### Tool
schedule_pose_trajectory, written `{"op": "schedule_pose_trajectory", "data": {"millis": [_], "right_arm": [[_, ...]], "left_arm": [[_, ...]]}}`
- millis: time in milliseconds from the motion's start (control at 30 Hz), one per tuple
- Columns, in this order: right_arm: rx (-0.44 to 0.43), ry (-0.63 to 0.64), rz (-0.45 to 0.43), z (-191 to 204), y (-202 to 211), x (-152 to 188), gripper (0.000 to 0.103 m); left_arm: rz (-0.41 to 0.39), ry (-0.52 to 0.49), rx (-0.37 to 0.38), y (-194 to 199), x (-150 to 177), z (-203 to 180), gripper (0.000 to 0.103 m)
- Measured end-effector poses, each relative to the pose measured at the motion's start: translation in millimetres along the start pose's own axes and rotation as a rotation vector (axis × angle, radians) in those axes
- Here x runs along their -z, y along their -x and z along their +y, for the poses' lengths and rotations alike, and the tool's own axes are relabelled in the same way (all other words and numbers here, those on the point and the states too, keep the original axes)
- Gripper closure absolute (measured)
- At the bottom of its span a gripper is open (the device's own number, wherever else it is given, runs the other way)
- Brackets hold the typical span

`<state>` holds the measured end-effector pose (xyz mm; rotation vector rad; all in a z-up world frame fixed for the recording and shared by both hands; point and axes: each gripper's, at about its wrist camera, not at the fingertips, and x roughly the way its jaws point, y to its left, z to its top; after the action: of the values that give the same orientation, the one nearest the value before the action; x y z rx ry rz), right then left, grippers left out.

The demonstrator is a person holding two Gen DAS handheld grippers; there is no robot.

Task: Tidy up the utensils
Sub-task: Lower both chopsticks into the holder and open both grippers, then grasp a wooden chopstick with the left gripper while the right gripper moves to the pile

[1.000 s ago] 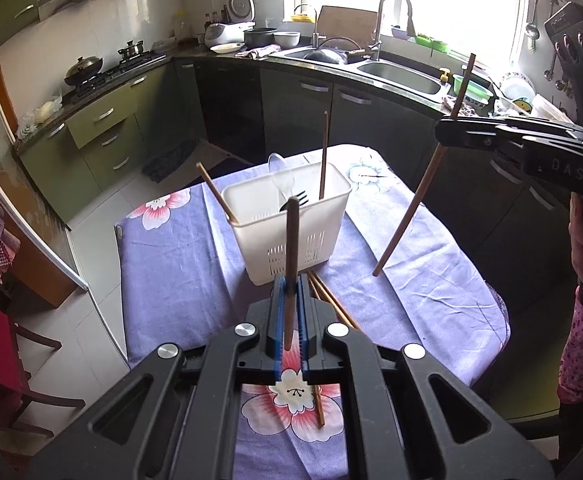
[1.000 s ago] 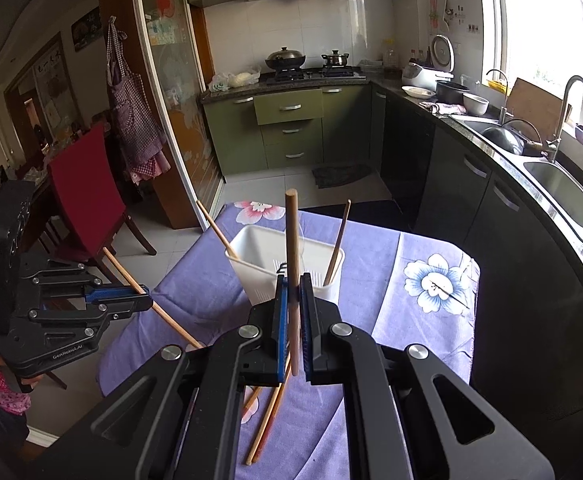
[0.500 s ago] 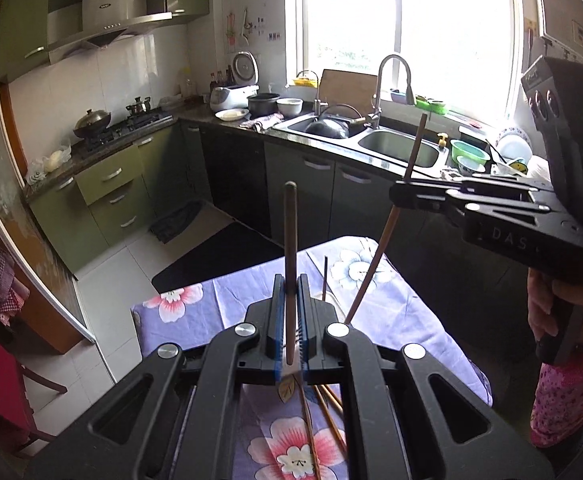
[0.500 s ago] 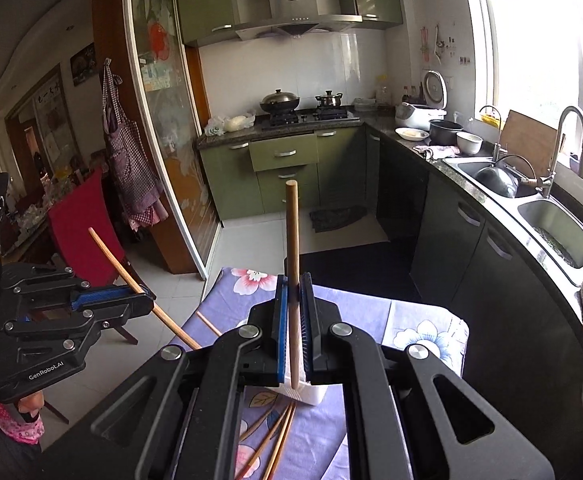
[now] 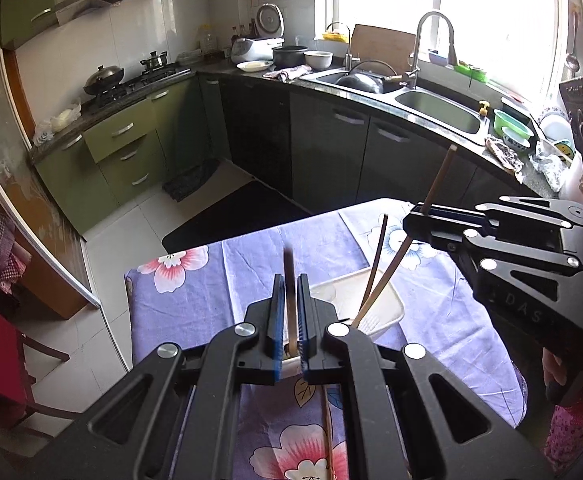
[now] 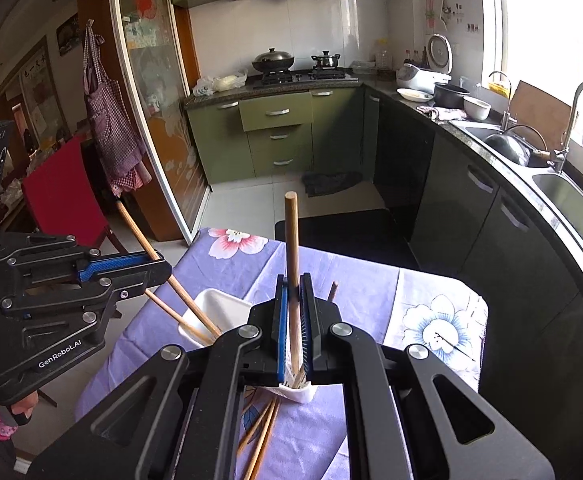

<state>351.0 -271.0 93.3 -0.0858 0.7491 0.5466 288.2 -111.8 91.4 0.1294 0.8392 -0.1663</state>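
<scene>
Right now both grippers hold one chopstick each over the white basket (image 5: 375, 300). The left gripper (image 5: 290, 320), low in the middle of its own view, is closed tight on a brown chopstick (image 5: 289, 280) that stands almost straight up. Its low end points down at the basket rim. The right gripper (image 6: 293, 320) is closed the same way on another chopstick (image 6: 291, 248). From the left camera that stick (image 5: 437, 178) shows at the right side, leaning, with its tip down inside the basket.

One thin chopstick (image 5: 377, 256) already stands in the basket, and in the right view two sticks (image 6: 183, 312) lean out of the basket on the left side of the frame.

So some of the job looks done, and these two sticks are nearly in. But more chopsticks (image 6: 261, 436) lie flat on the purple flower cloth (image 6: 371, 280), near the bottom of the frame, just beside the basket. I think those must be picked up next. I cannot tell if a spoon or fork is inside.
</scene>
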Motion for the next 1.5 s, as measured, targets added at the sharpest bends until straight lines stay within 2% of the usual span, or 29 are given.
{"op": "schedule_pose_trajectory", "data": {"millis": [133, 200, 533, 667, 900, 1067, 1267, 1500], "right_arm": [[-0.004, 0.0, 0.029, 0.5, -15.7, 15.2, 0.091], [0.0, 0.002, 0.027, 2.6, -13.6, 20.6, 0.091], [-0.006, 0.004, -0.067, 13.6, 54.3, 39.6, 0.084], [-0.008, 0.006, -0.025, 17.4, 59.6, 75.2, 0.081], [0.006, -0.037, 0.152, 4.7, 1.2, 163.9, 0.081], [0.002, -0.093, 0.234, -12.5, -37.1, 201.4, 0.081], [-0.012, -0.102, 0.269, -19.8, -55.6, 211.2, 0.081], [-0.034, -0.118, 0.293, -21.0, -73.2, 210.8, 0.081]], "left_arm": [[0.027, 0.002, 0.008, -7.0, 11.2, 0.7, 0.085], [0.025, 0.006, 0.011, -3.8, 14.7, 1.7, 0.084], [-0.049, 0.0, 0.032, 51.8, 42.6, -1.8, 0.08], [-0.03, -0.006, 0.037, 57.1, 71.3, -6.4, 0.075], [0.135, 0.018, 0.084, 0.1, 135.0, -15.0, 0.075], [0.255, 0.054, 0.1, -56.7, 164.9, -20.0, 0.075], [0.334, 0.046, 0.076, -104.0, 174.9, -31.1, 0.075], [0.379, 0.045, 0.048, -129.8, 177.6, -35.2, 0.076]]}}
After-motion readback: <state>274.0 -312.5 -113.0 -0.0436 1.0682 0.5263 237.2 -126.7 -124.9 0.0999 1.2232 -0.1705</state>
